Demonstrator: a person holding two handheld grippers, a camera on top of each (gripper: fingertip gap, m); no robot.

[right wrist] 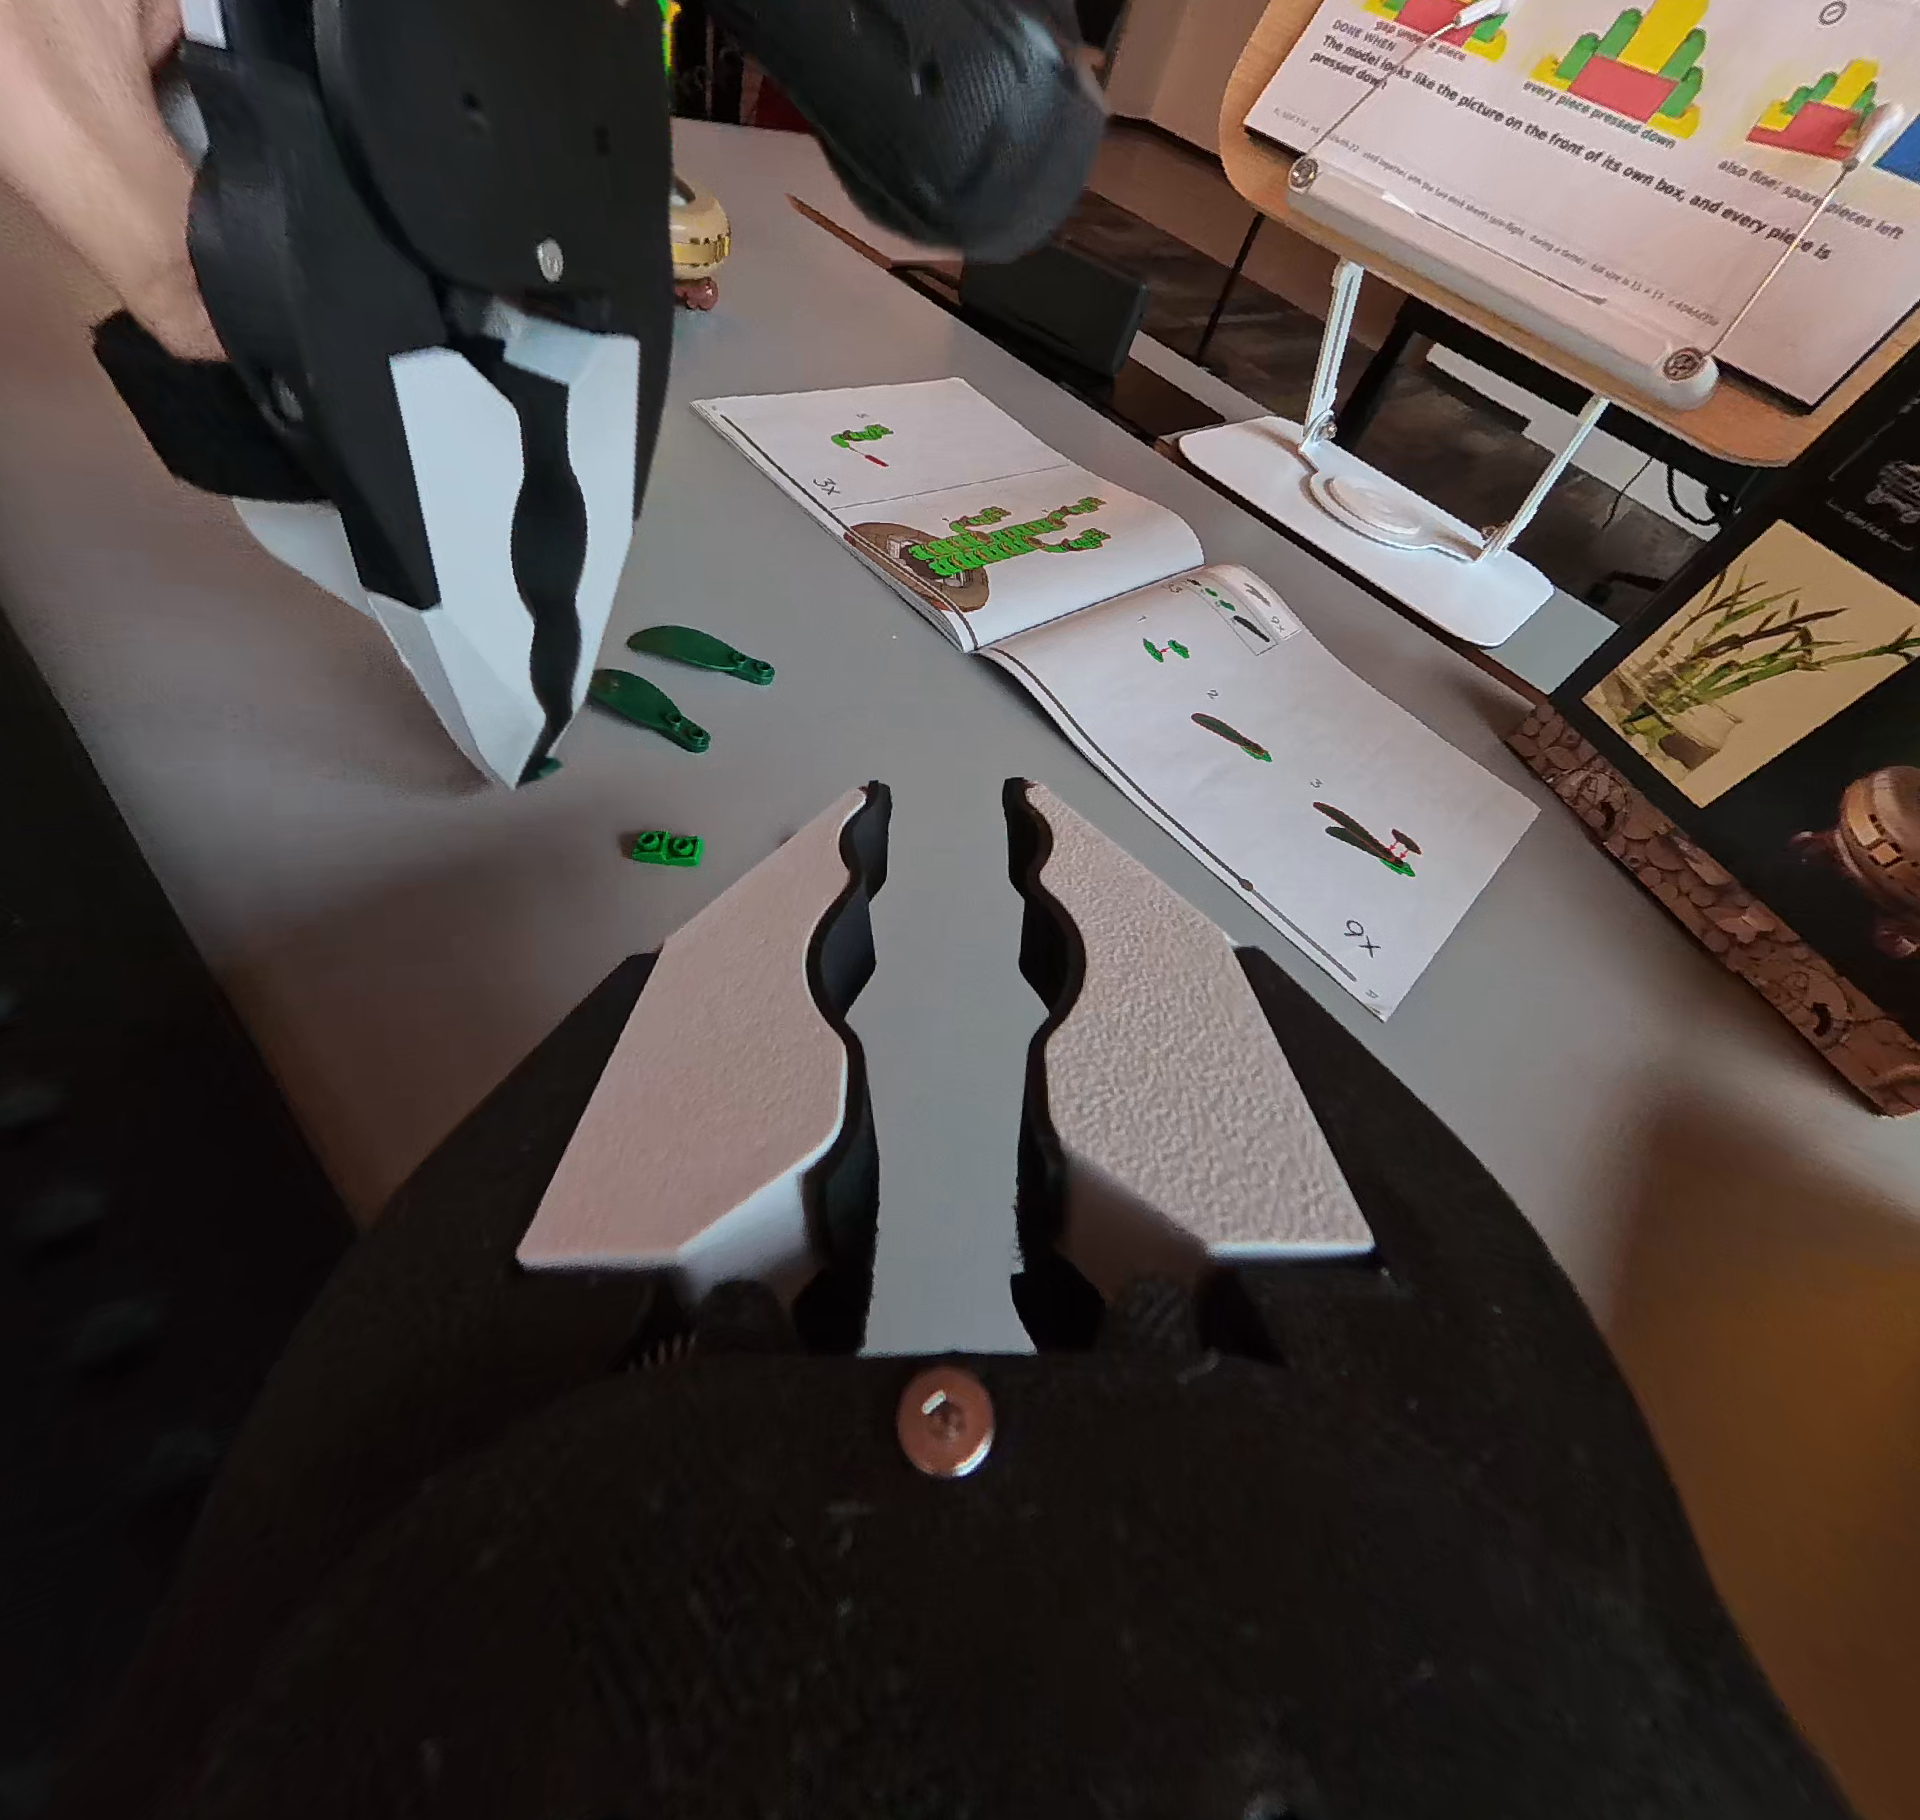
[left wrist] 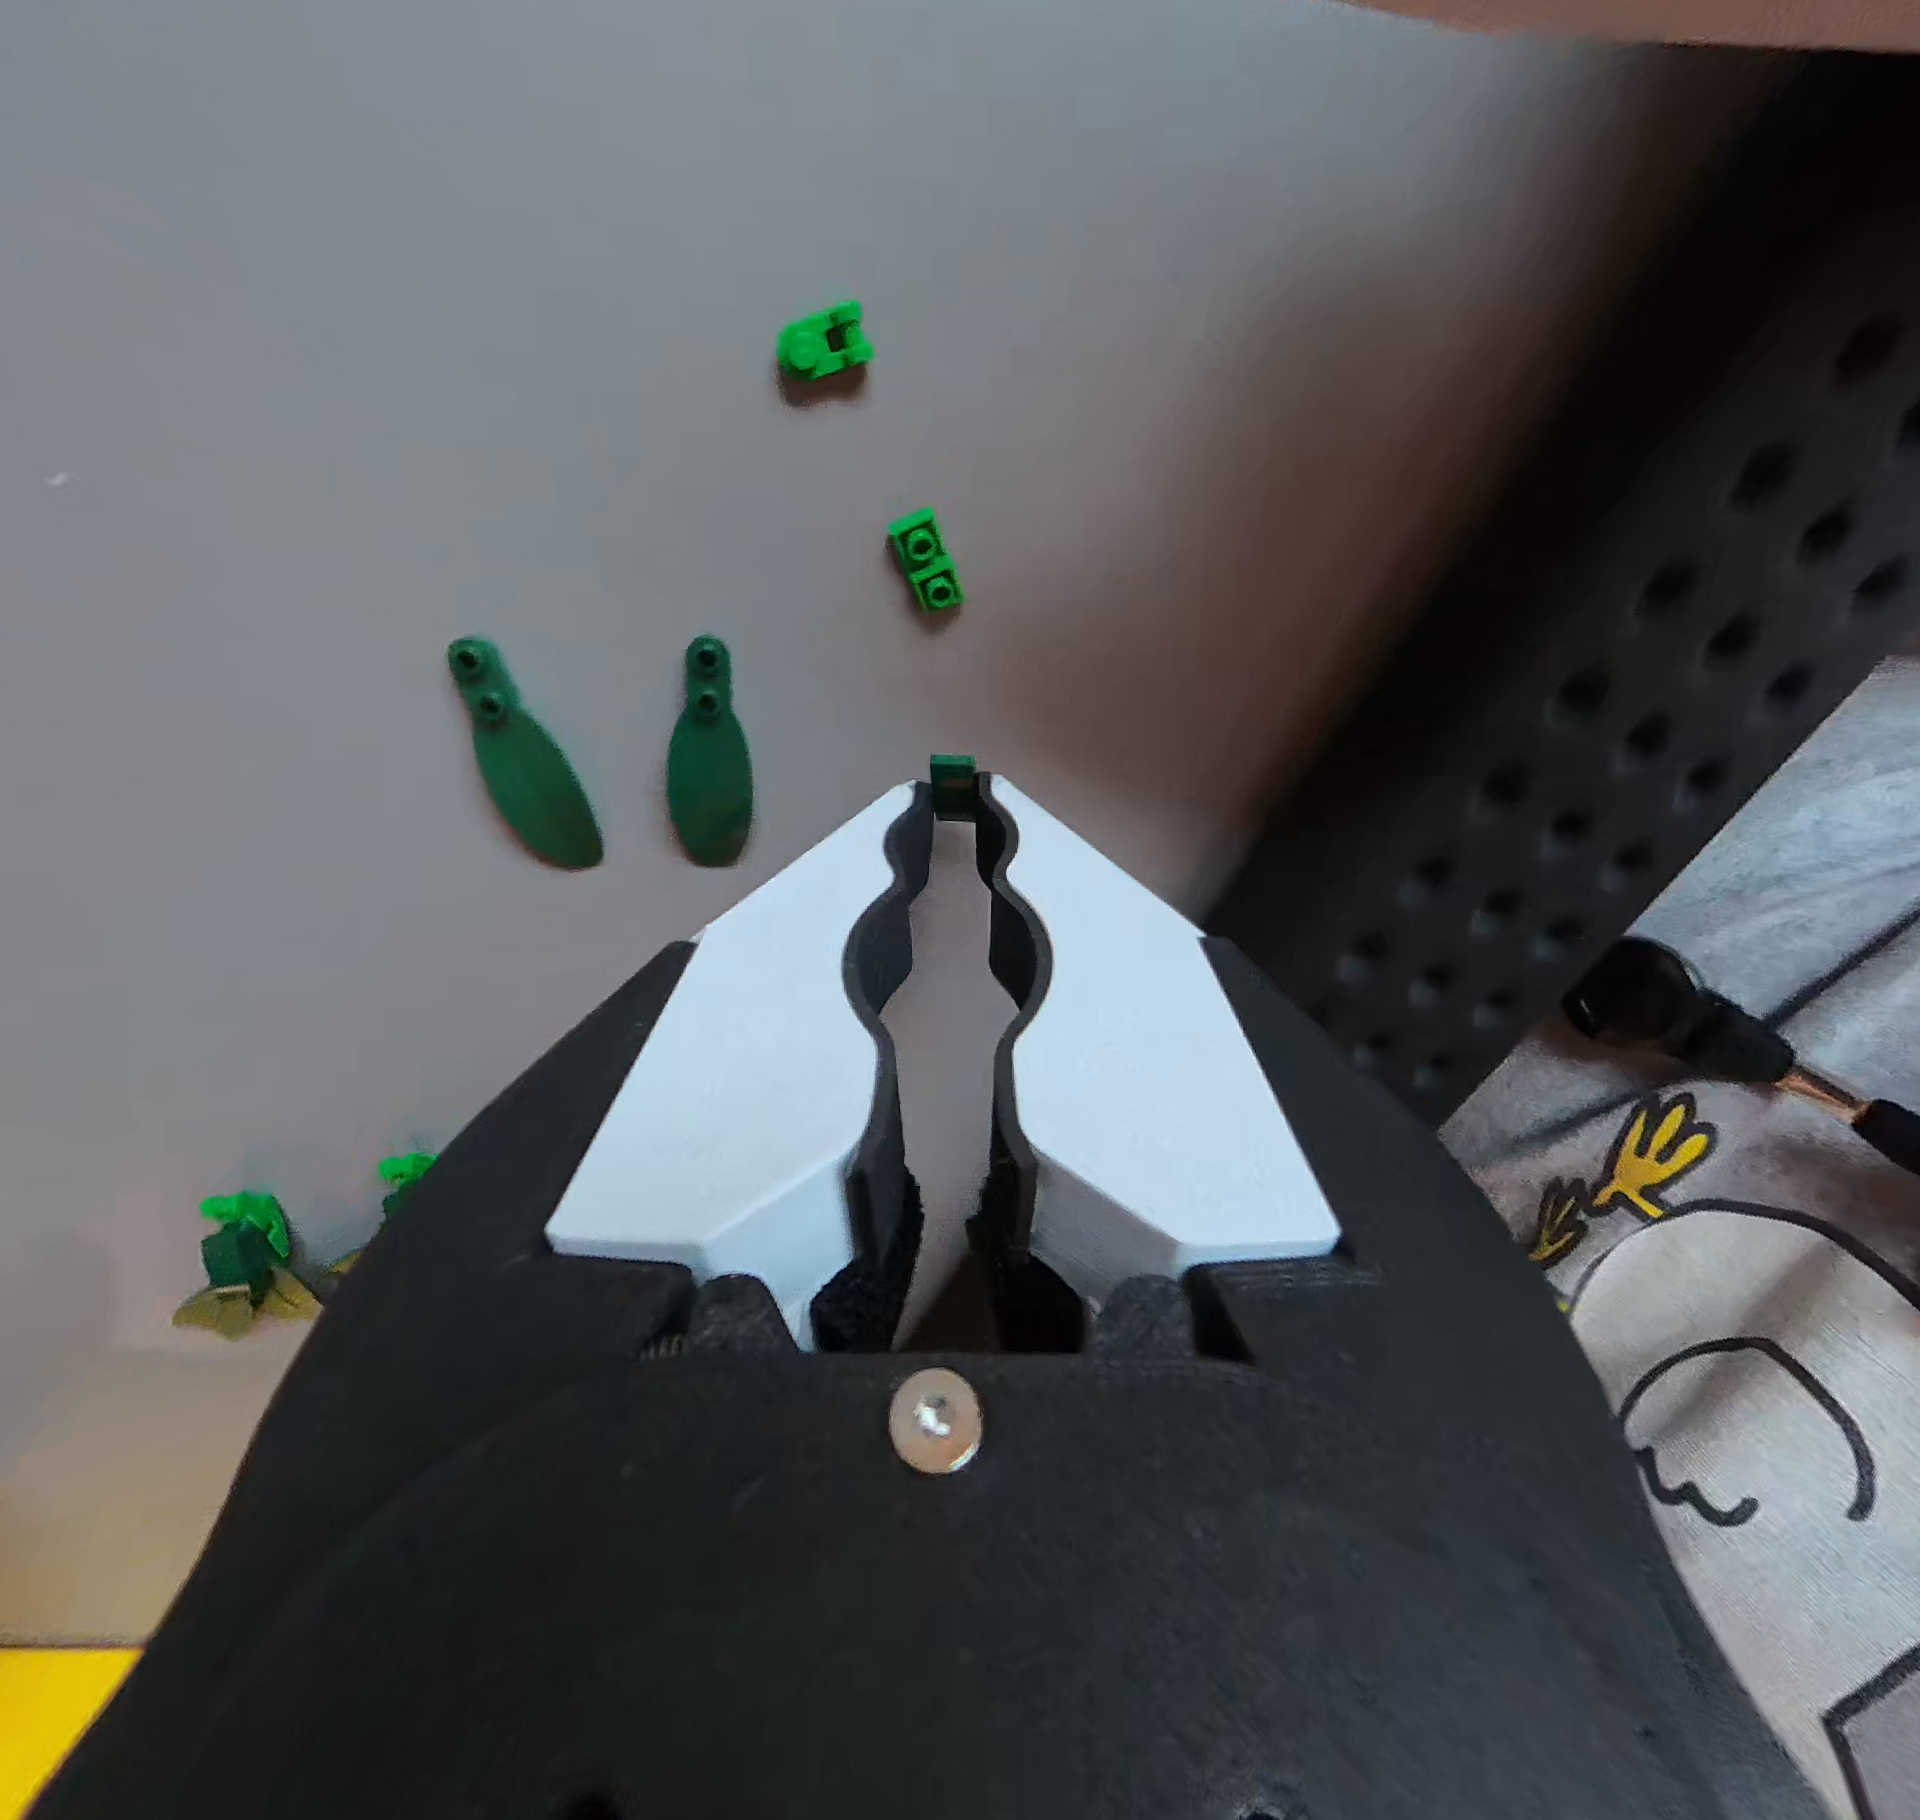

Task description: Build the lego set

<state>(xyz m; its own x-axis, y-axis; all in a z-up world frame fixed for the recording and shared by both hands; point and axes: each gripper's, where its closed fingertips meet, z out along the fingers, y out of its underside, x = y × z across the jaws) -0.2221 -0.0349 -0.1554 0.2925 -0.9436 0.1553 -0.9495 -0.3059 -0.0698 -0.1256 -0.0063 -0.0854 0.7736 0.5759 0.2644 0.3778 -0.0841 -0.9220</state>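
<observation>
My left gripper (left wrist: 953,789) is shut on a small dark green piece (left wrist: 953,783), held just above the grey table (left wrist: 312,264). It also shows in the right wrist view (right wrist: 542,760), pointing down. Two dark green leaf pieces (left wrist: 532,758) (left wrist: 709,754) lie left of it; they also show in the right wrist view (right wrist: 698,653) (right wrist: 646,708). A bright green two-stud plate (left wrist: 926,561) (right wrist: 666,847) lies just beyond. A bright green clip piece (left wrist: 824,346) lies farther off. My right gripper (right wrist: 943,796) is open and empty above the table.
An open instruction booklet (right wrist: 1091,669) lies right of the pieces. A stand with a printed sheet (right wrist: 1558,108) and a picture box (right wrist: 1745,752) stand at the right. A small green-and-yellow built cluster (left wrist: 244,1261) sits at the near left. A black perforated edge (left wrist: 1610,679) borders the table. My hands' fingertips stand some 12 cm from each other. My right tips are about 9 cm from the bright green two-stud plate (right wrist: 666,847), my left tips only 4 cm. It turns up in the left wrist view (left wrist: 934,572) as well.
</observation>
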